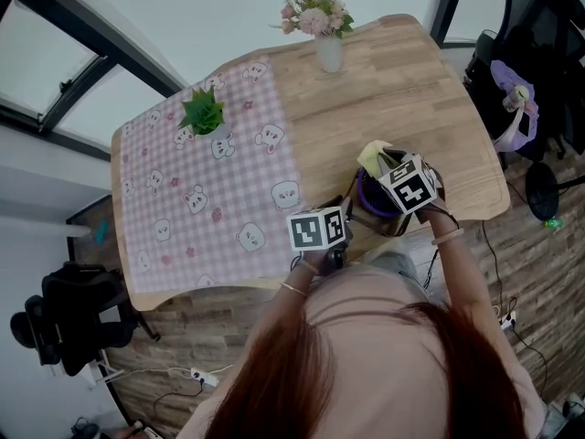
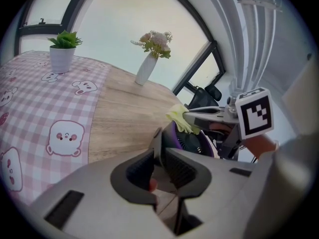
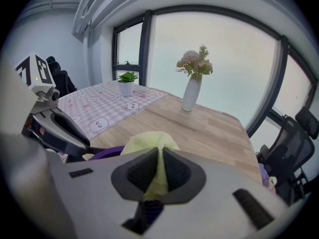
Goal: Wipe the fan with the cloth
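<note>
- Nearest you, your left gripper [image 2: 160, 156] has its jaws closed on a thin dark edge of the small purple round fan [image 2: 190, 141]. Hold that clamp firm, because I judge it is the only thing steadying the fan while you rub.
- The fan sits at the near edge of the light wooden table [image 1: 402, 99], right in front of you. Push your strokes toward the tabletop and not toward yourself, or the fan could slip off the edge.
- Just past the fan, your right gripper [image 3: 159, 169] is pinched tight on the pale yellow cloth [image 3: 149, 142]. The cloth bunches out beyond the pads and appears to rest against the fan's upper rim.
- Lead with that loose fold of cloth, not the jaw tips, so hard plastic does not scrape the grille. Short, light strokes around the rim and then across the grille should suit so light a fan.
- Both grippers are close together over the fan, so angle the right one so that it does not knock the left.
- To the left lies the pink checked tablecloth with bear prints [image 1: 201, 190], apart from the work.
- Farthest off, the small green potted plant [image 1: 203, 115] and the white vase of pink flowers [image 1: 327, 51] stand well apart from the fan. Your strokes need not go near them.
</note>
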A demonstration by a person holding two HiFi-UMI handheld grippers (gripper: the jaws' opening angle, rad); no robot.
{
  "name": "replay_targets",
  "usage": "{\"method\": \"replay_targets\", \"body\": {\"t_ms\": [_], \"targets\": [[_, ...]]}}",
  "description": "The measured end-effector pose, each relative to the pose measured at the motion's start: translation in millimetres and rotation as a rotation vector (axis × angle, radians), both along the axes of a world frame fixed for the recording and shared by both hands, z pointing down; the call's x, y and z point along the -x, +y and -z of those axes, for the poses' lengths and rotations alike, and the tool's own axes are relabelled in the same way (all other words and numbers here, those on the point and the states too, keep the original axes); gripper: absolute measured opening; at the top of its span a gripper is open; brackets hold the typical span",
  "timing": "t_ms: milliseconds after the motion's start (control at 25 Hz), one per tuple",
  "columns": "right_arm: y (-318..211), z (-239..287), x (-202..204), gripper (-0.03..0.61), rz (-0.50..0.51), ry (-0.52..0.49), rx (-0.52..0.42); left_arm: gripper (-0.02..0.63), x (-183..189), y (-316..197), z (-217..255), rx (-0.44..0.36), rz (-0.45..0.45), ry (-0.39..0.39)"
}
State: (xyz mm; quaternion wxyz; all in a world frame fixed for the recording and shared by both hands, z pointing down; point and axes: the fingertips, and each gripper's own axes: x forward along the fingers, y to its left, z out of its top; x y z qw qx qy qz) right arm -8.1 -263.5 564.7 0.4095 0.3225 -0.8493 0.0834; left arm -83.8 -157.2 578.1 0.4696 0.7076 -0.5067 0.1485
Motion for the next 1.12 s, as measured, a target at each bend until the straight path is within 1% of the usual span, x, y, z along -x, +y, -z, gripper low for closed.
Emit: {"method": "replay_targets", "body": {"t_ms": [160, 280, 880, 1120], "targets": [[-2, 2, -7, 0.025, -0.018, -0.003, -0.005, 0.069, 1, -1, 0, 0.012, 0.023, 0.023], [-5, 2, -12, 0.025, -0.032, -0.017, -0.024, 0.067, 0, -1, 0, 0.014, 0.027, 0.02], [3, 2, -36, 0.026, -0.088, -0.038, 0.025, 0.064, -1, -3, 0, 0.004, 0.043, 0.008], [6, 2, -46, 0.026, -0.111, -0.044, 0.021, 0.061, -2, -4, 0, -0.001, 0.048, -0.001]]}}
